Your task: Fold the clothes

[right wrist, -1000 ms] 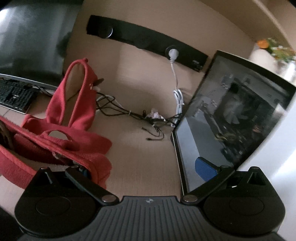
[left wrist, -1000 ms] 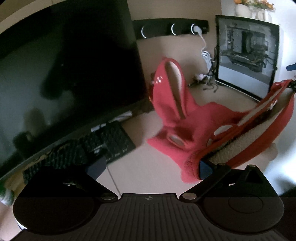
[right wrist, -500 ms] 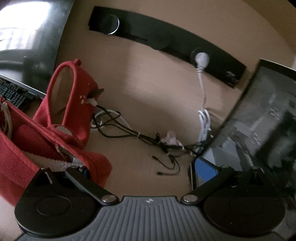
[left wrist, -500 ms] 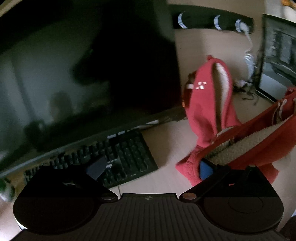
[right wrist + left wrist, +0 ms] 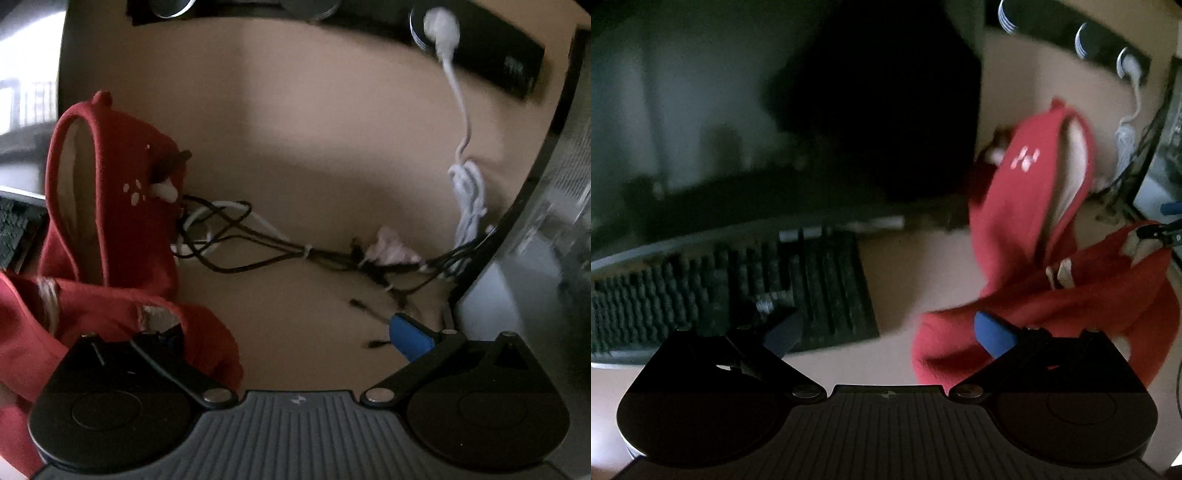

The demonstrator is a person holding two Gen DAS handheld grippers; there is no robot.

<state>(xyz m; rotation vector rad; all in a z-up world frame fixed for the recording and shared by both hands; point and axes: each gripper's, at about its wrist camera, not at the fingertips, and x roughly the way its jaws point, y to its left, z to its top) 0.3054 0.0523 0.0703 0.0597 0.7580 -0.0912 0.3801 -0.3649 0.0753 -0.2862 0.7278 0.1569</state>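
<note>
1. The red garment (image 5: 1052, 295) is seen stretched between the two claws, its long axis running left to right across the desk (image 5: 314, 140), with the hood standing up at the far side.
2. The left claw (image 5: 886, 328) is spread wide; only its right finger is hooked into the garment's left end, while the left finger hangs over the keyboard (image 5: 738, 280).
3. The right claw (image 5: 288, 332) is likewise wide, its left finger buried in the right end.
4. Neither edge is pinched.
</note>
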